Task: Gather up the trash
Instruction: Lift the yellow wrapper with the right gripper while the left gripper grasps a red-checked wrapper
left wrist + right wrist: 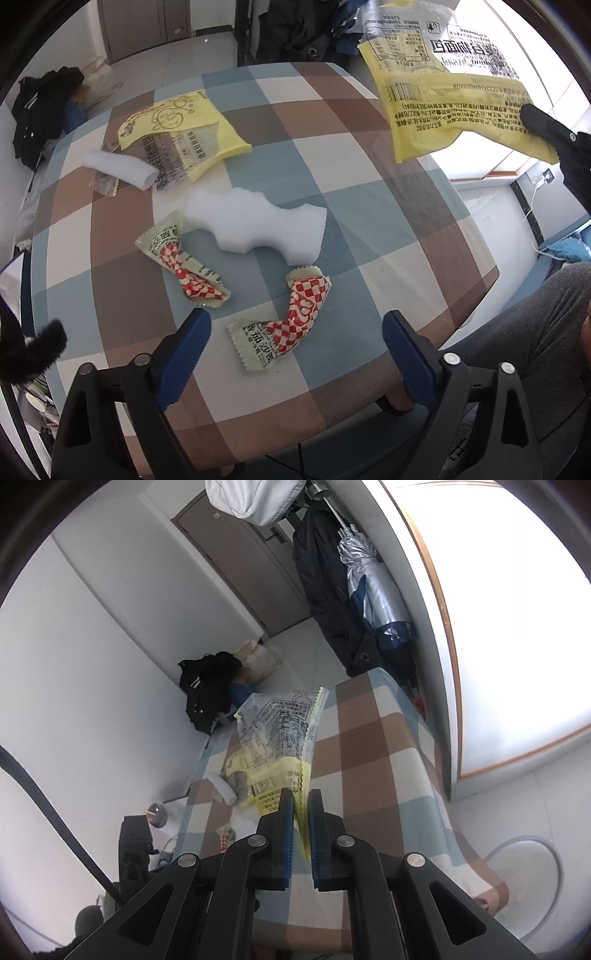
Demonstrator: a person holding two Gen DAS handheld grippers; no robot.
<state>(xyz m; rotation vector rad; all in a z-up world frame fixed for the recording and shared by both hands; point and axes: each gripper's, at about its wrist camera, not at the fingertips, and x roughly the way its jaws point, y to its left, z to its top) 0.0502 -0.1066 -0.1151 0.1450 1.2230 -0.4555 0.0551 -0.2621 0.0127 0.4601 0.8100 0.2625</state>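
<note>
At upper right of the left wrist view, the right hand-held gripper stands nearly closed, its blue pads clamping the lower edge of a yellow-and-clear printed plastic bag, which hangs clear of the table.

Progress, as a judgement: one item is lifted; no bin or collection point is visible, so nothing can be counted as disposed of.

Remaining on the checked tablecloth:
- a second yellow printed bag, upper left, with a white paper roll lying on it;
- a wavy white foam piece, centre;
- two twisted red-and-white checked wrappers.

The left hand-held gripper is spread wide and empty, poised over the nearer wrapper.

Clearance: this wrapper lies near the lower table edge but apart from the foam, with bare cloth on both sides.
</note>
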